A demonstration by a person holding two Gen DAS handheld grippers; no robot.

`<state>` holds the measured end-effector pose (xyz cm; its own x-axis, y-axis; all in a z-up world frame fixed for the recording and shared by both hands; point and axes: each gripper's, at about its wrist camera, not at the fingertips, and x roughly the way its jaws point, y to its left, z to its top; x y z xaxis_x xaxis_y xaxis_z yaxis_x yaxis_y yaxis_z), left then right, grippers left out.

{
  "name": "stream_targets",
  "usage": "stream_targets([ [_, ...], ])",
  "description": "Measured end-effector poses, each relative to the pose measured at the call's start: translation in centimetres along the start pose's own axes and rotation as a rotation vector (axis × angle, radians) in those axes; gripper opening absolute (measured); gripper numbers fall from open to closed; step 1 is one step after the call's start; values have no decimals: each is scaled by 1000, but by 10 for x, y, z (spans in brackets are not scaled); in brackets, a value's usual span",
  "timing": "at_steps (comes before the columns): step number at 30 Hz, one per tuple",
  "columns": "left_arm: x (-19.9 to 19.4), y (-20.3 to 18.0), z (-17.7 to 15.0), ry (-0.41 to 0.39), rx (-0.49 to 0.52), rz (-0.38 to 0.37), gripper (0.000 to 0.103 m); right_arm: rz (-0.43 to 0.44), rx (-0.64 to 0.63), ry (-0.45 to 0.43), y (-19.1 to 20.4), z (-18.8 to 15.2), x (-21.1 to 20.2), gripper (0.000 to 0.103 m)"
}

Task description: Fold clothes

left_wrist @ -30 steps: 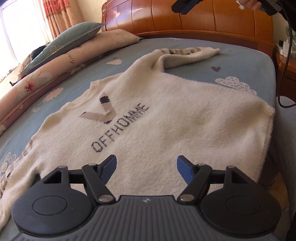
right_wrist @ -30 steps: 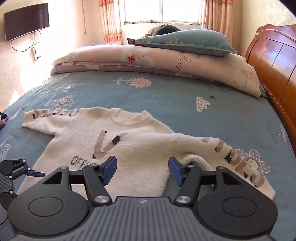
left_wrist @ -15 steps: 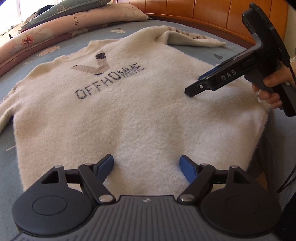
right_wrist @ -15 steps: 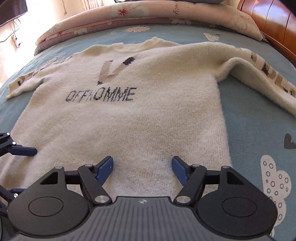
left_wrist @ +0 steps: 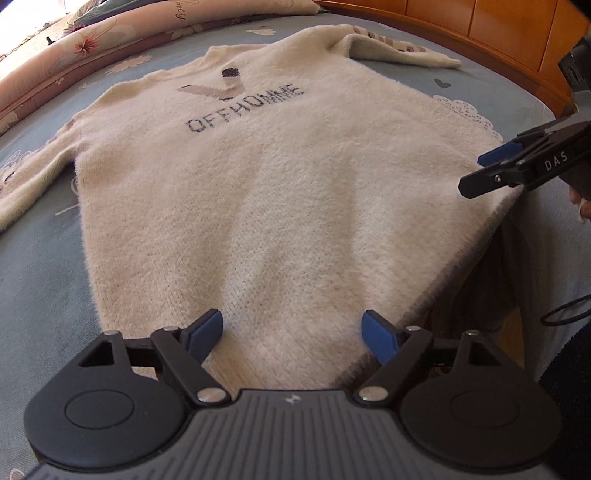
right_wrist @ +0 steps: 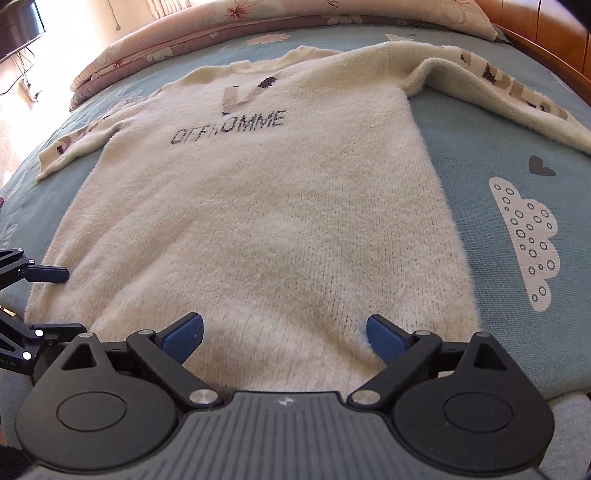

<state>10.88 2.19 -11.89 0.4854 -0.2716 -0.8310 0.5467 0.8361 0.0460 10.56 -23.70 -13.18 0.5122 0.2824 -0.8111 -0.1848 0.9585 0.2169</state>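
Wooden headboard [left_wrist: 517, 40] beyond cream sweater [left_wrist: 277, 206], quilt [right_wrist: 258, 22]

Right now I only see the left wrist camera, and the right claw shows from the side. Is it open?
Observer: Yes. The right claw is opening wide over the sweater hem, pinching nothing.
Operator: How does the sleeve by the headboard lie?
Observer: It stretches out sideways off the sweater, brown blocks facing up, with a raised fold at the shoulder.
Operator: Anything else in the room?
Observer: A dark TV on the wall, far left.
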Motion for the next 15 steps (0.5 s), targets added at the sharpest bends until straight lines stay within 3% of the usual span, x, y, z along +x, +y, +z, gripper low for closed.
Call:
stream_targets([
  [5,11,1,41,-96,47,80,82,-57,-94,-146,12,44,5,97],
  [9,42,10,56,-98,-9,100,82,-159,-156,-145,24,65,48,97],
  [11,50,12,49,-93,-46,98,83,-162,-150,-112,27,60,64,97],
  [15,41,16,25,-92,-122,79,88,-152,-126,-159,30,32,60,103],
])
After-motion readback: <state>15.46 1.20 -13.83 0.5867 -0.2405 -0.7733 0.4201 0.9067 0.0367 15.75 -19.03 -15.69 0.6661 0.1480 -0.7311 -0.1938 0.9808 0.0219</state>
